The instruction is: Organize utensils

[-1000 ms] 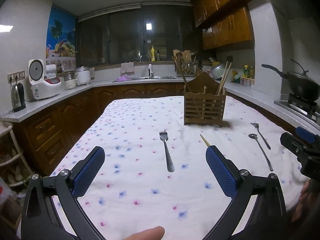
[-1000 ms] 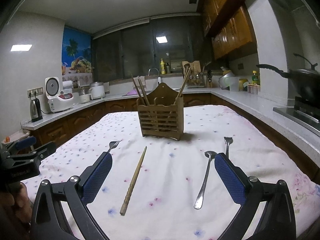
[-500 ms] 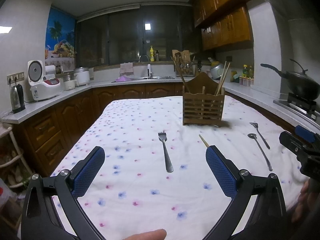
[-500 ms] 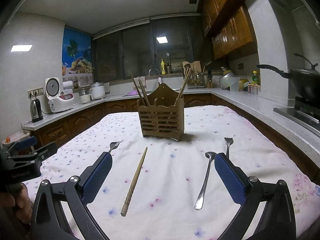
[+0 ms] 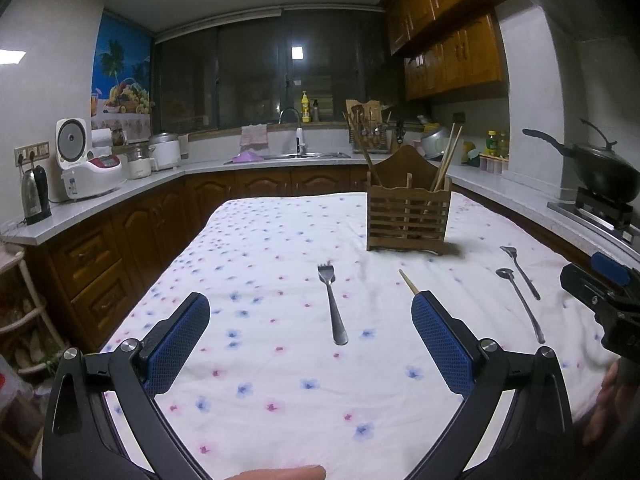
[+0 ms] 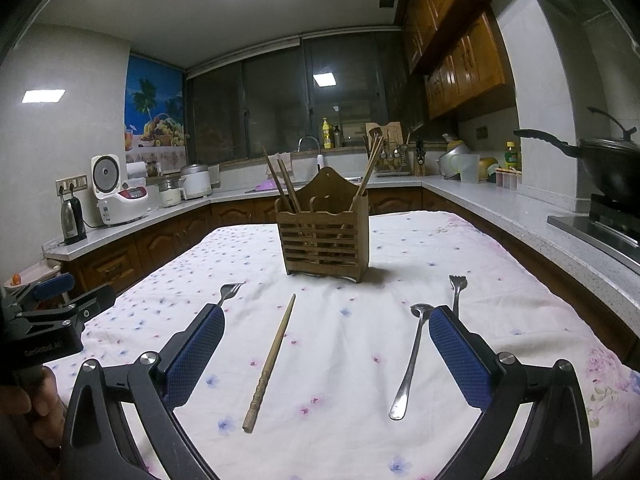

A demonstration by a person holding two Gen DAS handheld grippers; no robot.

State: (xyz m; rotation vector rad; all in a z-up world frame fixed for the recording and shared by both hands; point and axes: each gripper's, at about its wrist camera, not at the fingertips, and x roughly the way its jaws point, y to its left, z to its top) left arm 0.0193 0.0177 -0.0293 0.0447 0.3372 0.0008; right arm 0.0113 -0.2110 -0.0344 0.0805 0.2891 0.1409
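A wooden utensil holder [image 5: 407, 216] [image 6: 325, 232] with chopsticks in it stands upright on the floral tablecloth. A steel fork [image 5: 331, 304] lies ahead of my open, empty left gripper [image 5: 310, 316]; its tines also show in the right wrist view [image 6: 231, 291]. A wooden chopstick [image 6: 271, 362] lies ahead of my open, empty right gripper [image 6: 326, 330]; its tip shows in the left wrist view [image 5: 408, 282]. A spoon [image 6: 410, 358] [image 5: 520, 304] and a second fork [image 6: 456, 290] [image 5: 520, 272] lie to the right.
The table [image 6: 500, 264] with the tablecloth is ringed by kitchen counters [image 5: 100, 204]. A wok [image 6: 600, 160] sits on the stove at the right. A rice cooker [image 5: 86, 168] and a kettle [image 5: 35, 196] stand at the left.
Both grippers have shifted only slightly; the utensils lie where they were. Both grippers stay open.
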